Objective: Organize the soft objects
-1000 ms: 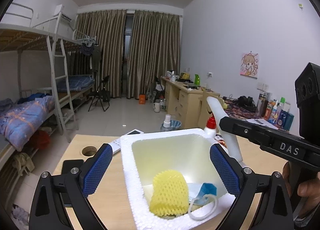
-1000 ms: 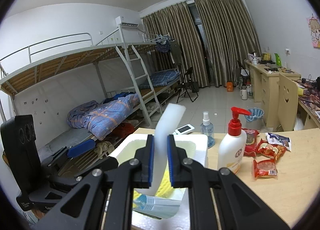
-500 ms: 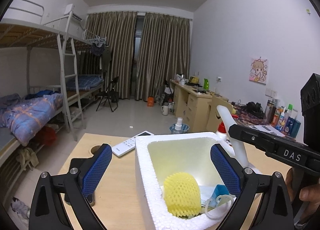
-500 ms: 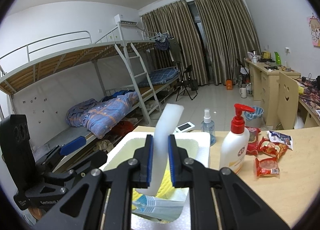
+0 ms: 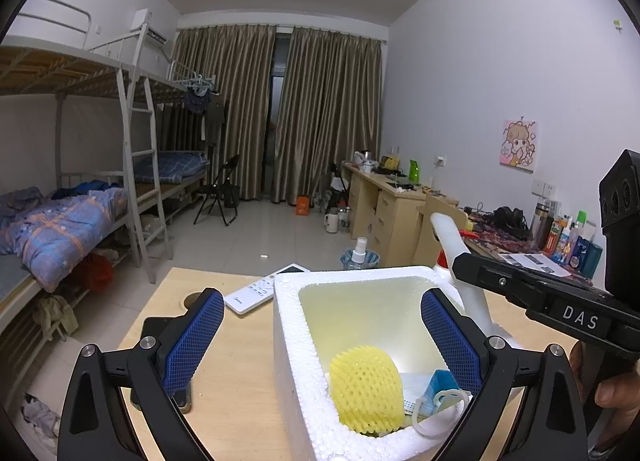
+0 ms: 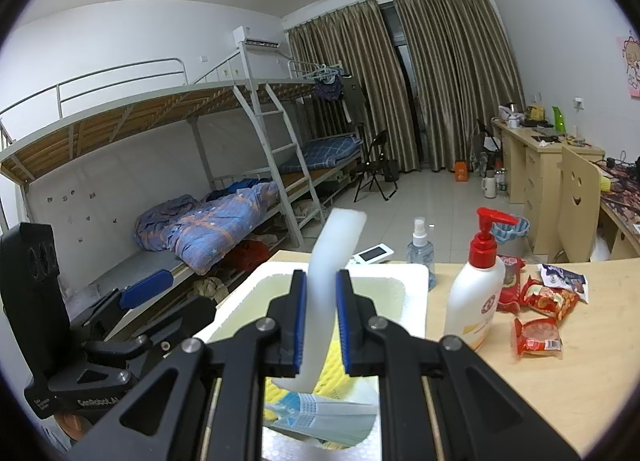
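My right gripper (image 6: 320,321) is shut on a white foam strip (image 6: 334,253), which stands upright and bends over the white styrofoam box (image 6: 416,289). Inside the box lie a yellow foam net (image 5: 366,389) and a blue face mask (image 5: 440,383). My left gripper (image 5: 320,345) is open, with one blue pad on each side of the near left wall of the box (image 5: 288,325) and nothing gripped. In the left wrist view the strip (image 5: 450,239) rises at the box's right rim, held by the right gripper (image 5: 460,269).
On the wooden table (image 6: 580,373) to the right of the box stand a lotion pump bottle (image 6: 476,301) and a spray bottle (image 6: 420,249), with several red snack packets (image 6: 540,301). A white remote (image 5: 256,293) lies behind the box. A black device sits by the left finger.
The left wrist view has drifted slightly, so the box sits a little further right. The right gripper still holds the strip in the same place over the box.
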Demonstrator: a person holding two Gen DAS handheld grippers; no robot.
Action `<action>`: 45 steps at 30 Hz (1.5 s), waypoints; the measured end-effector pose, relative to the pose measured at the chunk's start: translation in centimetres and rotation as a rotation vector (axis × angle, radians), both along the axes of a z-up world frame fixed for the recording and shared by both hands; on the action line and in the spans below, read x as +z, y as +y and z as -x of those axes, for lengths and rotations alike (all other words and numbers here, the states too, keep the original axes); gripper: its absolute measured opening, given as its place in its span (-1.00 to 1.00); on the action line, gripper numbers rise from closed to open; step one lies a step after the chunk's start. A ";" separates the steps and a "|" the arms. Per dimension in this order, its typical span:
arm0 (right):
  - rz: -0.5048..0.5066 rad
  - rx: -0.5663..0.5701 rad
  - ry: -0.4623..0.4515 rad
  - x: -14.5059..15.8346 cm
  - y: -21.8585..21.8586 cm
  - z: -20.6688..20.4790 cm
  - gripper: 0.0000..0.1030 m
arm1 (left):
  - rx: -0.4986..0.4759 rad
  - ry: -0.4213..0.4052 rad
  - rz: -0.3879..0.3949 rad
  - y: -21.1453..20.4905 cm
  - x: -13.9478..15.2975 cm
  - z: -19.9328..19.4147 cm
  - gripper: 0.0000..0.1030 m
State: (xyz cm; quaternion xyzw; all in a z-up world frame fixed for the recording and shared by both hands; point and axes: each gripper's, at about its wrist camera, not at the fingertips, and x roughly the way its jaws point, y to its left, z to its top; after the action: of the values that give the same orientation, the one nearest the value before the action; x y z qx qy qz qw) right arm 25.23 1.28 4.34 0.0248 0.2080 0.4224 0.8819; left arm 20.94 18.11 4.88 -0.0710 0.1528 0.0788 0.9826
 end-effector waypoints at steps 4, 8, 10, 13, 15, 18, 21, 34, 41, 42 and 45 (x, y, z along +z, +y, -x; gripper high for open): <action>0.007 0.002 0.005 0.0 0.3 0.0 -0.66 | 0.001 0.008 0.007 0.1 -0.2 -0.1 0.93; 0.013 0.004 0.015 0.0 0.6 -0.3 -0.66 | 0.003 0.008 0.006 0.0 -0.2 -0.1 0.93; 0.017 0.006 0.020 -0.1 0.7 -0.4 -0.61 | 0.003 0.009 0.005 0.0 -0.2 -0.1 0.93; 0.028 0.008 0.030 -0.3 1.1 -0.5 -0.45 | 0.003 0.007 0.006 0.0 -0.2 -0.1 0.93; 0.018 0.007 0.038 -0.3 0.9 -0.6 -0.42 | 0.005 0.007 0.005 0.0 -0.1 -0.1 0.93; 0.017 -0.015 0.028 0.0 0.6 -0.5 -0.13 | 0.004 0.013 0.011 -0.1 -0.1 -0.1 0.93; -0.023 -0.036 0.029 0.4 -0.8 -0.1 0.38 | 0.013 0.004 0.015 -0.4 0.0 0.3 0.93; -0.067 -0.095 -0.151 2.3 -7.3 8.3 1.00 | 0.070 -0.124 -0.034 -5.8 2.5 9.4 0.94; -0.079 -0.094 -0.202 1.7 -10.0 12.6 1.00 | 0.089 -0.151 -0.044 -8.2 2.4 14.1 1.00; -0.077 -0.102 -0.205 1.4 -10.3 13.2 1.00 | 0.090 -0.153 -0.042 -8.6 2.2 14.7 1.00; -0.083 -0.109 -0.207 0.5 -11.0 14.2 1.00 | 0.090 -0.158 -0.042 -9.3 1.6 16.1 1.00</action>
State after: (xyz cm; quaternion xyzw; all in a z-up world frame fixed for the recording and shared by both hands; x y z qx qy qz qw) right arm 10.99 -9.75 4.80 0.0290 0.0965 0.3824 0.9185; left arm 4.83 8.80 6.47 -0.0632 0.0699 0.1203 0.9883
